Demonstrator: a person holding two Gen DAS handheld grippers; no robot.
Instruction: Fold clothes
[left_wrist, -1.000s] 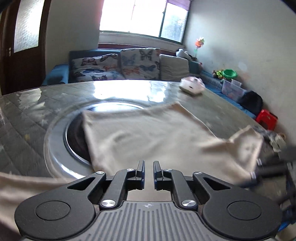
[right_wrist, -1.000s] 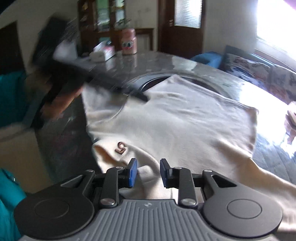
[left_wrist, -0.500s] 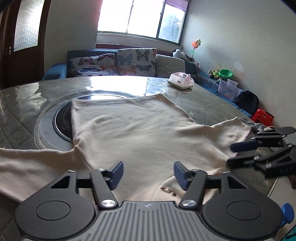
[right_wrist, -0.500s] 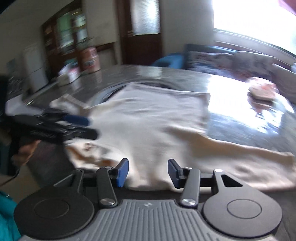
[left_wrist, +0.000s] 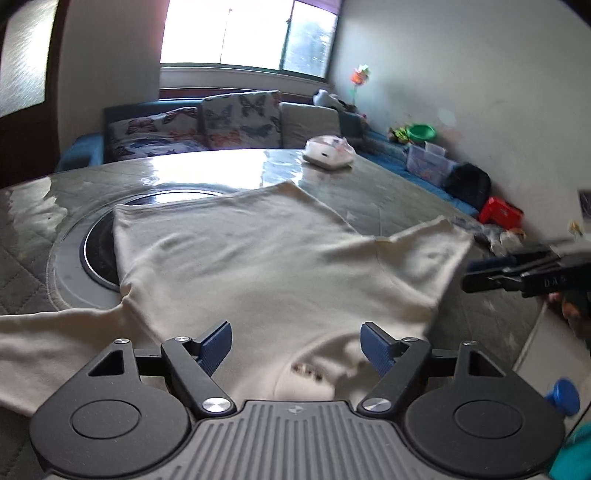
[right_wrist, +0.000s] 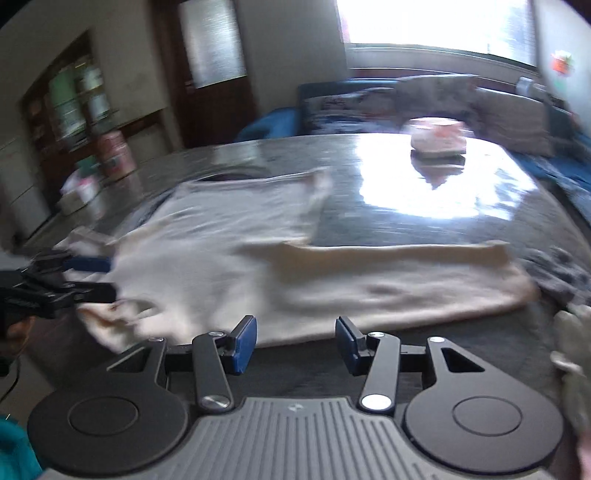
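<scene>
A cream long-sleeved top (left_wrist: 258, 258) lies spread flat on the grey table, collar toward me. My left gripper (left_wrist: 295, 347) hovers over the collar and its label (left_wrist: 306, 371); its jaws are opening, wide apart, and the cloth lies below them untouched. One sleeve (left_wrist: 55, 339) trails off to the left. In the right wrist view the top (right_wrist: 207, 251) is blurred, with its other sleeve (right_wrist: 406, 273) stretched to the right. My right gripper (right_wrist: 295, 341) stands open over the near table edge, nothing between its pads. Each gripper also shows in the other's view, right gripper (left_wrist: 491, 271) and left gripper (right_wrist: 96, 277).
A round inset plate (left_wrist: 92, 251) lies partly under the top. A pink-white box (left_wrist: 328, 153) stands at the far side of the table (left_wrist: 388, 192). Grey cloth (right_wrist: 561, 269) sits by the right sleeve's end. A sofa with butterfly cushions (left_wrist: 221, 122) is behind.
Both grippers went from nearly shut to open. The raised shoulder of the top now lies flat. The right wrist view swung to the right, toward the stretched sleeve.
</scene>
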